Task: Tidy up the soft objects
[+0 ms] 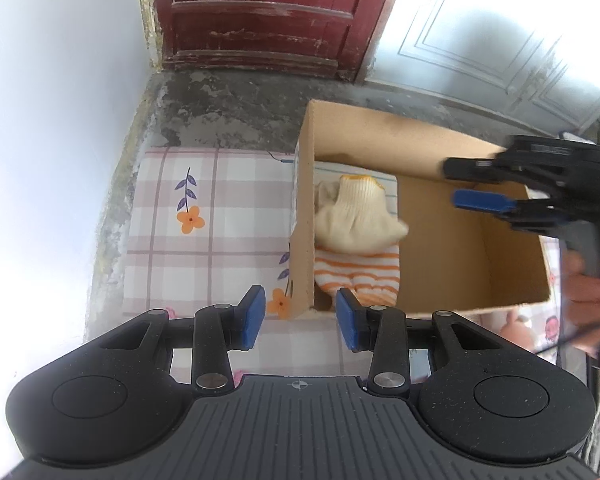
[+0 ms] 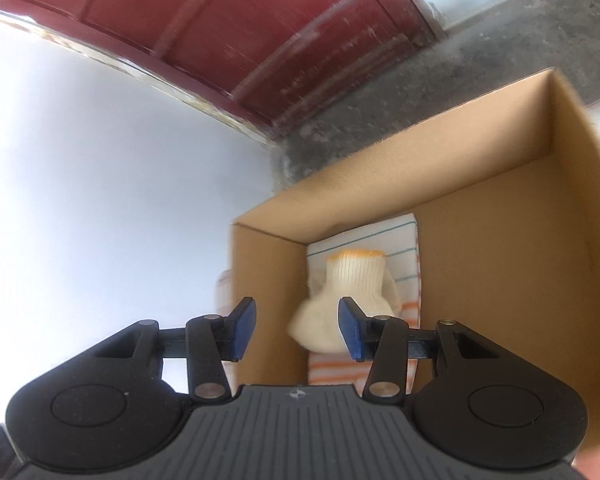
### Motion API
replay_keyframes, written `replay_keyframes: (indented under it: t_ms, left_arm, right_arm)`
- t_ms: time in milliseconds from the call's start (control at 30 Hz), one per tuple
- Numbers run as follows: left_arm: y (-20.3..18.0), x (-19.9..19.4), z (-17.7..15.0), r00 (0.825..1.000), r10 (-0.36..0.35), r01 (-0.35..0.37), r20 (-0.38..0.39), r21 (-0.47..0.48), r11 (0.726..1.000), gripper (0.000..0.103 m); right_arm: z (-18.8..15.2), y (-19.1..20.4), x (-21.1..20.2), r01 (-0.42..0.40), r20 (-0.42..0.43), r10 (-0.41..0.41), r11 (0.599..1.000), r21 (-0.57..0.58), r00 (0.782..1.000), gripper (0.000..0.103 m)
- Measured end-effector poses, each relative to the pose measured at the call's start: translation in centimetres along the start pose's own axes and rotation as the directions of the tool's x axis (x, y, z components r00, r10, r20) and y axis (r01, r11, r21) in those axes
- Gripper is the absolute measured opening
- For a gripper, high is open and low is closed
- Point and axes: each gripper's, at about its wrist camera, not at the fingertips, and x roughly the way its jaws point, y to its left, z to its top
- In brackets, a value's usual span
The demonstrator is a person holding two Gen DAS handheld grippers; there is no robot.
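An open cardboard box (image 1: 420, 128) stands on a checked cloth. At its left end lies a cream knit glove (image 1: 356, 216) with a yellow cuff, on top of an orange-striped white fabric piece (image 1: 364, 272) and a folded white cloth with thin blue lines (image 2: 384, 232). My left gripper (image 1: 300, 318) is open; its blue pads stand either side of the box's near left corner without touching it. My right gripper (image 1: 458, 184) hovers over the box, held by a hand, open and empty. In the right wrist view the right gripper (image 2: 296, 328) is above the glove (image 2: 352, 284) and the box (image 2: 500, 240).
The pink checked tablecloth (image 1: 204, 216) with flower prints covers the surface left of the box. Beyond it are a grey concrete floor (image 1: 240, 100), a red door (image 1: 268, 12), a white wall at left and a white door (image 1: 480, 40). A person's hand (image 1: 592, 292) is at right.
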Motion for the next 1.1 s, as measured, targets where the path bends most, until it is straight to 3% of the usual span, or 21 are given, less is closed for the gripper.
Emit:
replay_keyframes:
  t_ms: [200, 433, 500, 700, 933, 1100]
  left_arm:
    - [0.0, -1.0, -1.3, 1.0, -0.001, 0.001, -0.024, 0.027, 1.0, 0.038]
    - [0.3, -1.8, -3.7, 0.996, -0.01, 0.012, -0.094, 0.03, 0.999, 0.038]
    - [0.3, -1.7, -4.8, 0.992, -0.017, 0.021, -0.122, 0.033, 0.999, 0.039]
    - [-0.2, -0.3, -8.1, 0.975, -0.036, 0.049, -0.221, 0.055, 0.997, 0.039]
    - [-1.2, 2.8, -11.4, 0.947, -0.067, 0.099, -0.314, 0.085, 0.992, 0.043]
    - [-1.4, 5.0, -11.8, 0.94, -0.083, 0.114, -0.331, 0.075, 0.991, 0.047]
  right_arm:
    - [-3.9, -0.9, -5.7, -0.022, -0.014, 0.022, 0.999, 0.031, 1.0, 0.048]
    - [-9.9, -1.6, -7.7, -0.002, -0.097, 0.011, 0.996, 0.091, 0.995, 0.053]
    - [-11.8, -1.8, -7.3, 0.015, -0.122, -0.003, 0.995, 0.097, 0.993, 0.058]
    - [-15.9, -3.1, -4.3, 0.087, -0.216, -0.053, 0.985, 0.148, 0.975, 0.058]
    - [-16.7, -2.4, 0.0, 0.099, -0.256, -0.068, 0.989, 0.108, 0.964, 0.059]
    - [-16.4, -1.9, 3.4, 0.126, -0.287, -0.102, 0.99, 0.066, 0.953, 0.059]
